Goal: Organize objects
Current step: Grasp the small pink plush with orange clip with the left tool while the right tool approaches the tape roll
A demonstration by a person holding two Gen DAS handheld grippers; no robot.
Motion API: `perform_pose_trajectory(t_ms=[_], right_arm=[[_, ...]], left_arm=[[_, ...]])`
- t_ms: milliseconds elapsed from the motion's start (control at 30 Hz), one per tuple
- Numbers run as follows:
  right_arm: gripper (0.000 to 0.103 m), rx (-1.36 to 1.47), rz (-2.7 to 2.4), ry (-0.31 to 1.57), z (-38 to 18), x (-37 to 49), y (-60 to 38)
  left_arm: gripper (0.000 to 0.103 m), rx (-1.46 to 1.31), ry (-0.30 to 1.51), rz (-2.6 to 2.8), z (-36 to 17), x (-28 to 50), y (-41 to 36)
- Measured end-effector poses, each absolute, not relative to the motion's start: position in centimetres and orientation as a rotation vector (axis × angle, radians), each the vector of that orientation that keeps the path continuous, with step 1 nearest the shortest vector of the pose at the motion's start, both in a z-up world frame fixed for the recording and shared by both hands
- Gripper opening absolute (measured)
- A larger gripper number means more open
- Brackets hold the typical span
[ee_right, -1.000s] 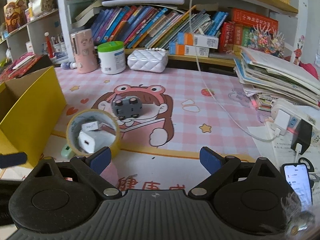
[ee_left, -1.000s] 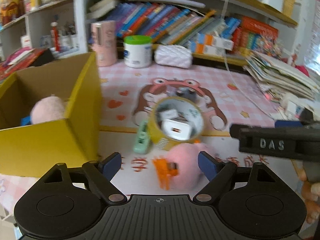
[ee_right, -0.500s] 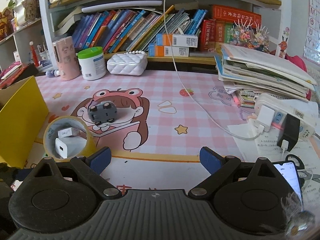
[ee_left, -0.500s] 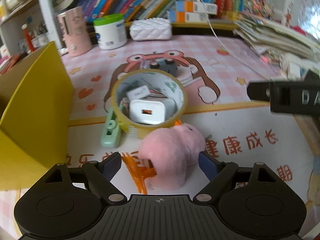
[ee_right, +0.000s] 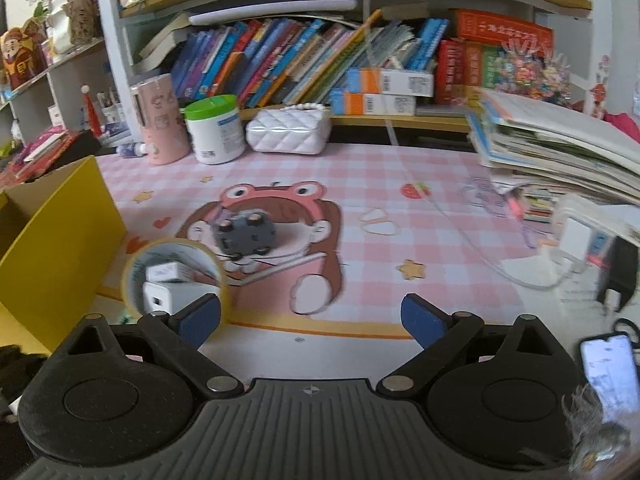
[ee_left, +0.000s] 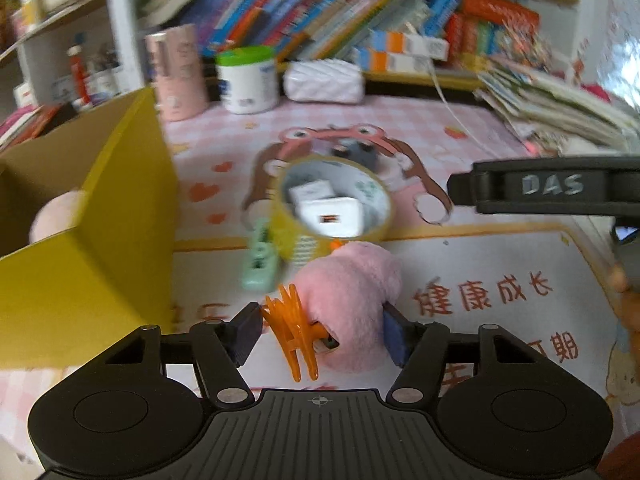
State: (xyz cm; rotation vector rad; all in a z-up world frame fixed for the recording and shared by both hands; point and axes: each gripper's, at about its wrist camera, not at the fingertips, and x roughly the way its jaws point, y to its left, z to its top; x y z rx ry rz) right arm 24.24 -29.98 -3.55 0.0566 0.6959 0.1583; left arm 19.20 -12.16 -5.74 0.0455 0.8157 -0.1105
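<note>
My left gripper (ee_left: 320, 334) has closed around a pink plush toy (ee_left: 350, 292) with an orange claw clip (ee_left: 294, 330) on its left side; the right pad touches the plush, the left pad sits beside the clip. A yellow tape roll (ee_left: 332, 208) holds a white charger (ee_left: 330, 216); a green clip (ee_left: 260, 258) lies to its left. A yellow cardboard box (ee_left: 100, 240) stands at left, with another pink plush (ee_left: 56, 216) inside. My right gripper (ee_right: 310, 320) is open and empty above the mat, with the tape roll (ee_right: 176, 276) and a grey toy car (ee_right: 244, 232) ahead.
A pink cup (ee_right: 162, 120), a white jar (ee_right: 216, 130) and a white quilted purse (ee_right: 288, 130) line the back by the bookshelf. A stack of books (ee_right: 552, 148), a power strip (ee_right: 576, 236) and a phone (ee_right: 608, 372) are at right.
The left gripper moved forward and narrowed around the pink plush and orange clip. The right gripper shifted slightly nearer the tape roll and stays open.
</note>
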Motion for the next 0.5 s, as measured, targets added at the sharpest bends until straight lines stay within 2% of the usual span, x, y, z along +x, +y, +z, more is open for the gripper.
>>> perform_pose_trajectory(t_ms=[200,500], right_arm=[[0.103,0.038,0.238,0.696,-3.9,25.2,-26.5],[0.103,-0.128,0.337,0.703,-5.7,25.8,-21.5]], left_arm=[[0.062,0.001,0.801,-0.012,-5.0,17.1,-9.0],[0.062,-0.047,0.808,0.122,-5.0,14.7,-5.7]])
